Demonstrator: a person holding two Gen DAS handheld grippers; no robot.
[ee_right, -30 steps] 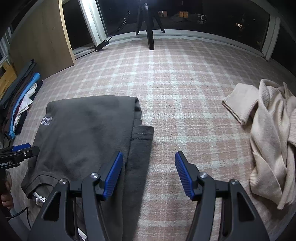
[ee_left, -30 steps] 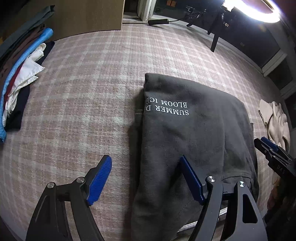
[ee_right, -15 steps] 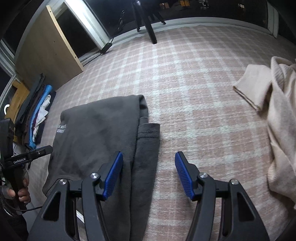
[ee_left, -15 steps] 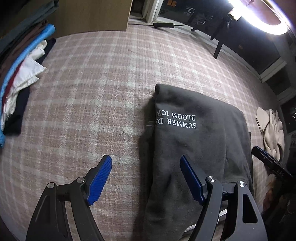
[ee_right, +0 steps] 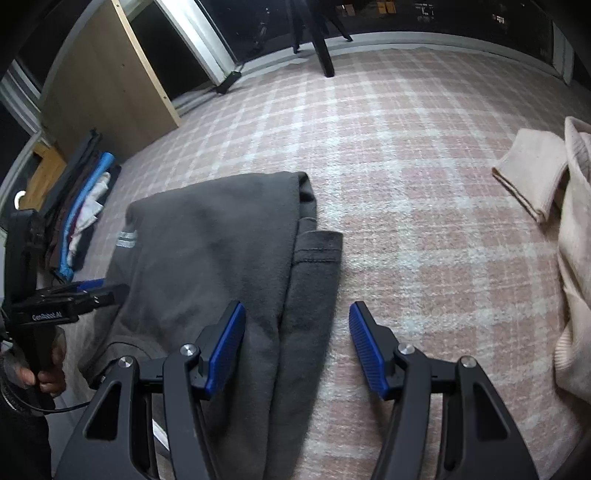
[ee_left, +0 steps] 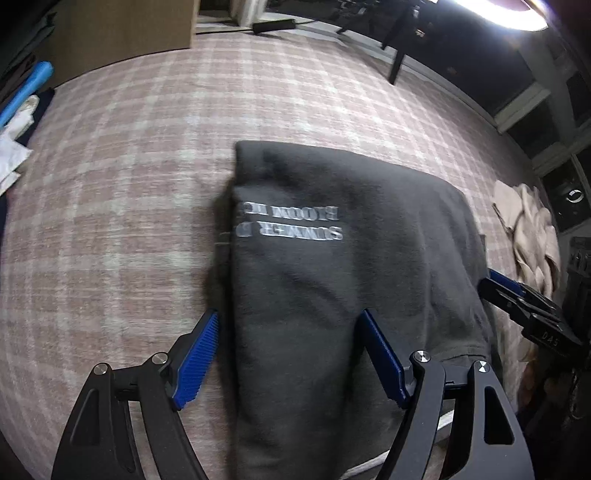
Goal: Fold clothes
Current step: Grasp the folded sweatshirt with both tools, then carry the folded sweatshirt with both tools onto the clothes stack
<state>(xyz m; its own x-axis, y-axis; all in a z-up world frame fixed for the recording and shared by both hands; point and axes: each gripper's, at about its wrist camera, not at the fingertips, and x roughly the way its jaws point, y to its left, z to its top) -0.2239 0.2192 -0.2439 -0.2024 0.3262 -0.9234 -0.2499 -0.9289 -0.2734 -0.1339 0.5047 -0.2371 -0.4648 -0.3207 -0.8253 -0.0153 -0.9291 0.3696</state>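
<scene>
A dark grey sweatshirt [ee_left: 332, 258] with white lettering lies folded on the pink plaid cloth [ee_left: 129, 184]. My left gripper [ee_left: 288, 354] hangs open over its near left edge, nothing between the blue pads. In the right wrist view the same sweatshirt [ee_right: 207, 258] lies left of centre with a sleeve cuff [ee_right: 317, 243] sticking out on its right. My right gripper [ee_right: 297, 347] is open above that right edge and holds nothing. Each gripper shows in the other's view: the right gripper [ee_left: 517, 295] at the sweatshirt's right side, the left gripper [ee_right: 81, 291] held by a hand.
A cream sweater [ee_right: 569, 258] lies crumpled at the right. A stack of folded clothes [ee_right: 81, 206] with a blue edge lies at the far left beside a wooden panel [ee_right: 110, 92]. A tripod leg [ee_right: 321, 48] stands at the far end. A bright lamp [ee_left: 498, 14] glares top right.
Both grippers have shifted over the sweatshirt and stayed open. The left view has swung so the sweatshirt sits more between its fingers. The sweatshirt has not moved.
</scene>
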